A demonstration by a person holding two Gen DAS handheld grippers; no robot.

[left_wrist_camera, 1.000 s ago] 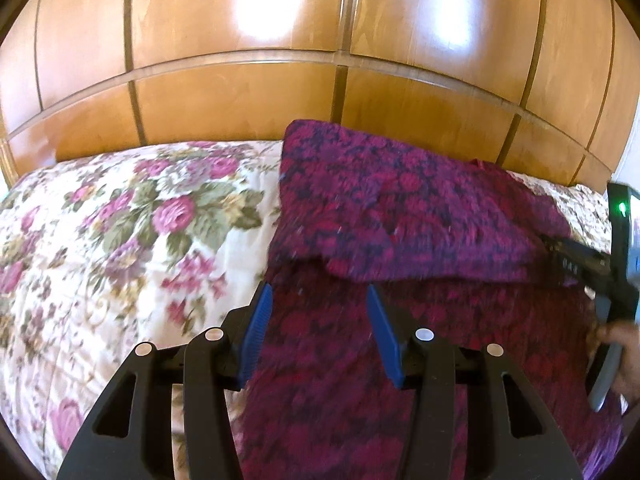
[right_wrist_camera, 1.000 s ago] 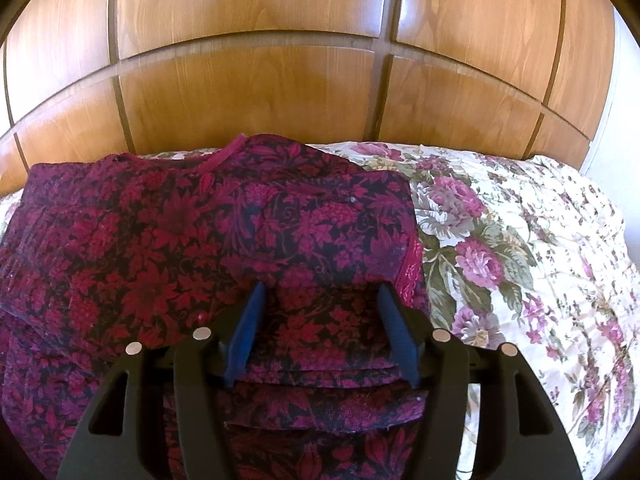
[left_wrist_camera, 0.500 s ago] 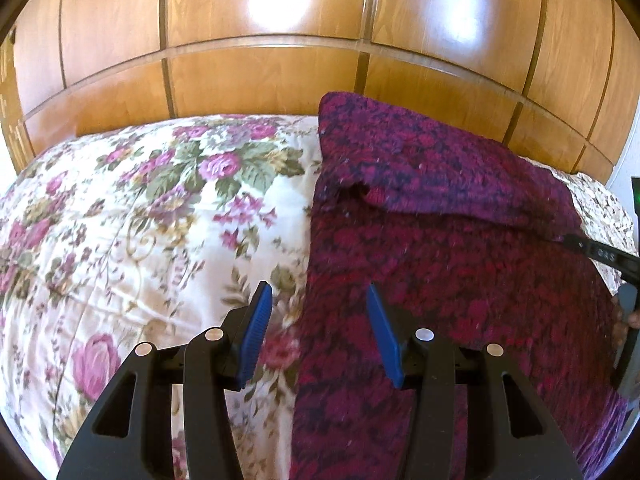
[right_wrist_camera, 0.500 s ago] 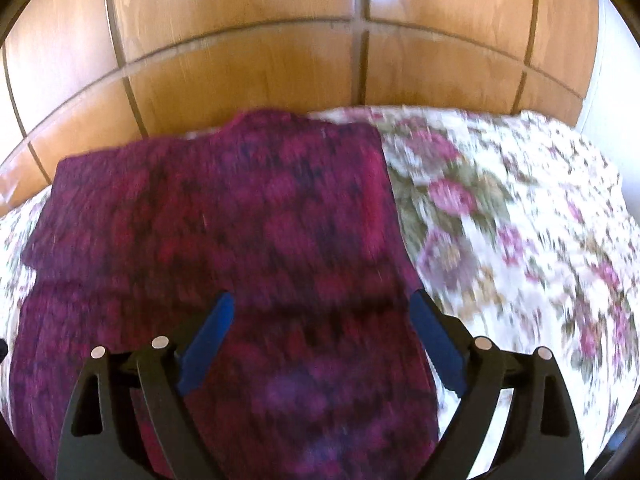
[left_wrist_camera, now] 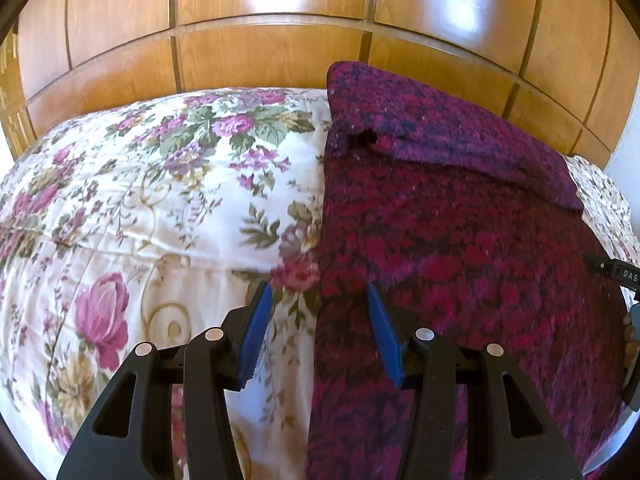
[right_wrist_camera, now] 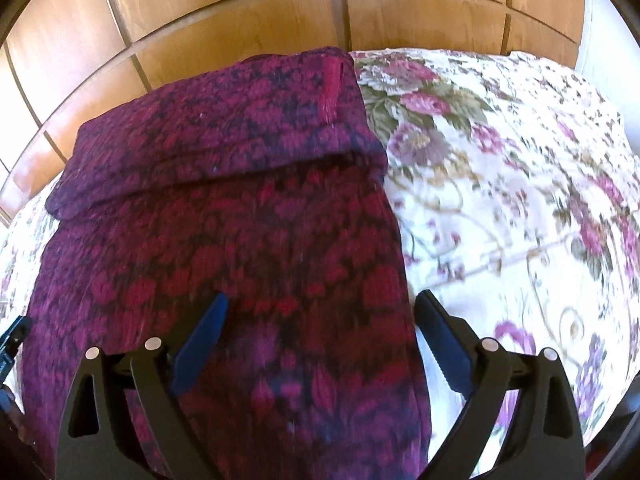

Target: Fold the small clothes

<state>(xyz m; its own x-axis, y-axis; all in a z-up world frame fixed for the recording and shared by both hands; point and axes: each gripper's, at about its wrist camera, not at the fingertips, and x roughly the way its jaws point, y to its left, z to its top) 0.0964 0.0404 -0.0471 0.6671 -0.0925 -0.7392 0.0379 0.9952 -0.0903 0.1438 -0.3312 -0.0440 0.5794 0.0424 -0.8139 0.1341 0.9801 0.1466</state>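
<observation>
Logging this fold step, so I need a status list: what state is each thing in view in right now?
Garment: flat on the bed, far end folded back over itself.
Bedspread: spread out, lightly creased.
Left tool: part open, empty, astride the garment's side edge.
Right tool: jaws opening wide, nothing gripped, over the garment's other side edge.

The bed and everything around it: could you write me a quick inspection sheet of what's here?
Surface: floral bedspread, lightly creased.
Job's things: magenta patterned garment, lying flat, far end folded back over itself.
Clutter: nothing seen.
Grippers: left gripper open, astride the garment's edge, nothing pinched; right gripper jaws opening, above the opposite edge, nothing pinched.
Cables: nothing seen.
Surroundings: glossy wooden panelling behind the bed.
</observation>
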